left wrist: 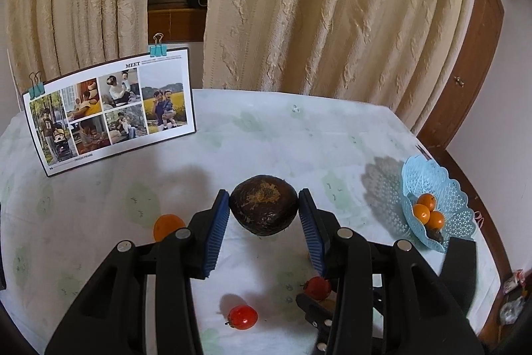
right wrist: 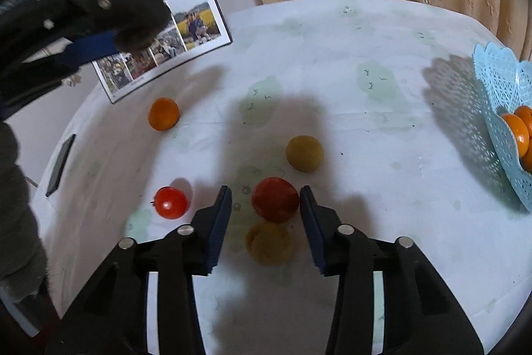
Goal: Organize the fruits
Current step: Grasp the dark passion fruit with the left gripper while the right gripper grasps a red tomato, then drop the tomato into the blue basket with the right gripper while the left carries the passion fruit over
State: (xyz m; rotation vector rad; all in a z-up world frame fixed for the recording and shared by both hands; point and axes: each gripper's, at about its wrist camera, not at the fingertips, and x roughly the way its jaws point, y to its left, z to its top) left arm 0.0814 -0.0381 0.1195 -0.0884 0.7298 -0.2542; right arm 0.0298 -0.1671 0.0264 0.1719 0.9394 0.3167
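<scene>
**Fruit sort: L gripper (left wrist: pixel 264 205) pinches dark fruit (left wrist: pixel 262 205) clear of table (left wrist: pixel 266 128); R gripper (right wrist: pixel 266 198) spread round red fruit (right wrist: pixel 275 200) on the cloth.**

Right-wrist view: basket (right wrist: pixel 498 108) cut off at frame edge, oranges (right wrist: pixel 517 128) inside only partly seen. Blurred L gripper & its fruit mask a corner of photo board (right wrist: pixel 199 19). Grey sleeve (right wrist: pixel 16 205) fills left edge. R pads: right one at red fruit's edge, gap at left one, no squeeze. Yellowish fruit (right wrist: pixel 269 243) just below it, blurred. Left-wrist view: loose orange (left wrist: pixel 168 225) half behind L finger; tomato (left wrist: pixel 242 316) in the open.
</scene>
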